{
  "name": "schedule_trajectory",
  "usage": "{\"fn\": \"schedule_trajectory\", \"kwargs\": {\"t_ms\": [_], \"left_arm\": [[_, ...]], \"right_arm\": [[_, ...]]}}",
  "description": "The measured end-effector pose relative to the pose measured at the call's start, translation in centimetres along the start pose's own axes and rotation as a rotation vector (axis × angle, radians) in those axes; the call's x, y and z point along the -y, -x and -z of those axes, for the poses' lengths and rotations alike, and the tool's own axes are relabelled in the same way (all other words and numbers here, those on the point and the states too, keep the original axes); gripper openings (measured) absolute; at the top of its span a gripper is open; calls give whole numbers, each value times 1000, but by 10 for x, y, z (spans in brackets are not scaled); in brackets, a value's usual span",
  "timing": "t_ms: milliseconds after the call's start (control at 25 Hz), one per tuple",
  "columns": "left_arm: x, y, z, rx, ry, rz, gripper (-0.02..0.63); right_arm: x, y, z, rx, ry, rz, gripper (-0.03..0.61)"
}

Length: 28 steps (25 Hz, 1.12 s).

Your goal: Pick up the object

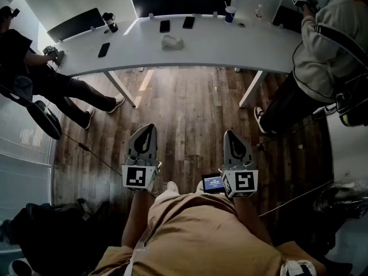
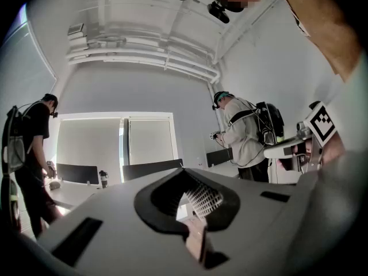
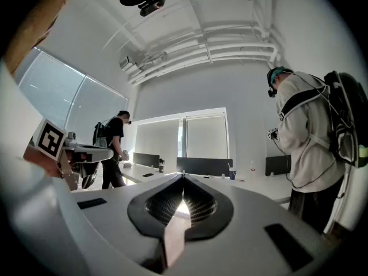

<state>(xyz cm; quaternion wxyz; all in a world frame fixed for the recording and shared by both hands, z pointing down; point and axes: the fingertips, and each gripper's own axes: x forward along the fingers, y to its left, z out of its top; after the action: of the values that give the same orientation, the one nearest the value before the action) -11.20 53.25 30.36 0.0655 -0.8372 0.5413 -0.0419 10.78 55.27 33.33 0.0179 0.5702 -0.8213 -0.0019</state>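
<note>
- Above the wooden floor [image 1: 190, 105], close to the holder's tan-clad body, we see the left gripper [image 1: 148, 127] and the right gripper [image 1: 230, 133] side by side, both pointing toward the table and well short of it.
- In the left gripper view, we find the left gripper's [image 2: 183, 170] jaws brought together at the tips, with nothing between them.
- In the right gripper view, the right gripper's [image 3: 184, 176] jaws likewise meet at the tips and carry nothing.
- Ahead of us stands a long white table [image 1: 241, 50]; a pale crumpled object [image 1: 172, 42] lies near its middle, apart from both grippers. We cannot tell for certain that this is the thing to be picked up.
- On the same table, we count three dark phones: one near the left end [image 1: 103, 49] and two side by side at the far edge [image 1: 165, 26] [image 1: 188, 22].
- A cup [image 1: 230, 13] and a dark mug [image 1: 109, 22] also stand at the far edge.
- One person [image 1: 34, 76] stands at the table's left end, another person [image 1: 322, 56] at its right.
</note>
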Motion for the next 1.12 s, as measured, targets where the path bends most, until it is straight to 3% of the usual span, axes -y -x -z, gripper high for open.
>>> {"fn": "schedule_trajectory", "kwargs": {"t_ms": [200, 440, 600, 760, 1120], "left_arm": [[4, -4, 4, -6, -26, -44, 8], [-7, -16, 25, -35, -1, -63, 8], [-30, -41, 41, -59, 11, -59, 8], [-53, -85, 45, -60, -51, -48, 8], [-106, -145, 54, -46, -95, -5, 8]], "right_arm": [[18, 4, 7, -11, -5, -23, 8], [24, -17, 15, -12, 4, -16, 9], [24, -50, 21, -34, 14, -10, 9], [31, -89, 18, -40, 13, 5, 9], [25, -173, 12, -52, 56, 31, 8]]}}
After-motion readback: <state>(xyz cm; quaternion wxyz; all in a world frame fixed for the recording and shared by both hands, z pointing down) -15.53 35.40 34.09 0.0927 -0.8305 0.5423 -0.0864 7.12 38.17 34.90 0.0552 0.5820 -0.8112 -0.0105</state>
